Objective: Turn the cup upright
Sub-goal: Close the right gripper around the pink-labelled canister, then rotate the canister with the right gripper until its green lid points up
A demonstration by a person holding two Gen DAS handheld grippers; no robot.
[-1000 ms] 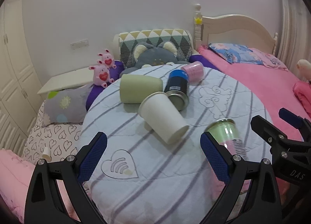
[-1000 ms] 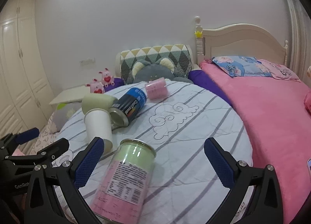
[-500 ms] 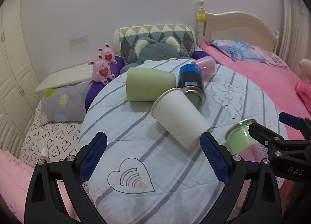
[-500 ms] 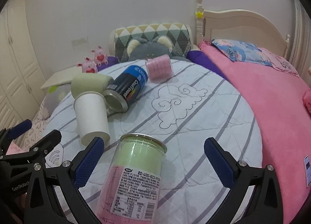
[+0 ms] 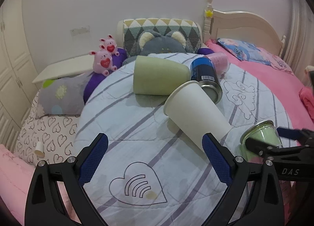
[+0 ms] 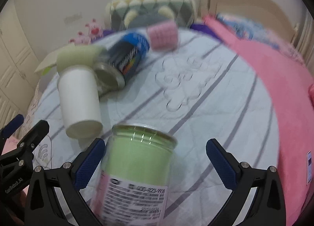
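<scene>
Round table [image 5: 121, 128] with quilted striped cover carries five containers, all lying on their sides. The white cup [image 5: 196, 112] lies mid-table, mouth toward the near edge, base touching the blue can [image 5: 206, 73] and just beside the green cup [image 5: 159, 77]. A pink cup [image 6: 162, 35] lies at the far side. The green jar [image 6: 137, 167] lies at the near right edge.

Left claw [image 5: 155, 161]: spread wide, empty, low over the cover; its right finger [image 5: 215, 161] is close to the white cup's rim, contact not confirmed. Right claw [image 6: 155, 165]: spread wide, straddling the jar; its left finger is close beside the jar wall, contact not determinable owing to blur.

Which container is the intended cup cannot be settled from these views. Assessment: the white cup appears to be thin paper, light and easily crushed; grip gently across the mid-wall, not the rim. The jar looks rigid, smooth and heavier, liable to roll; grip across the body, squarely.
</scene>
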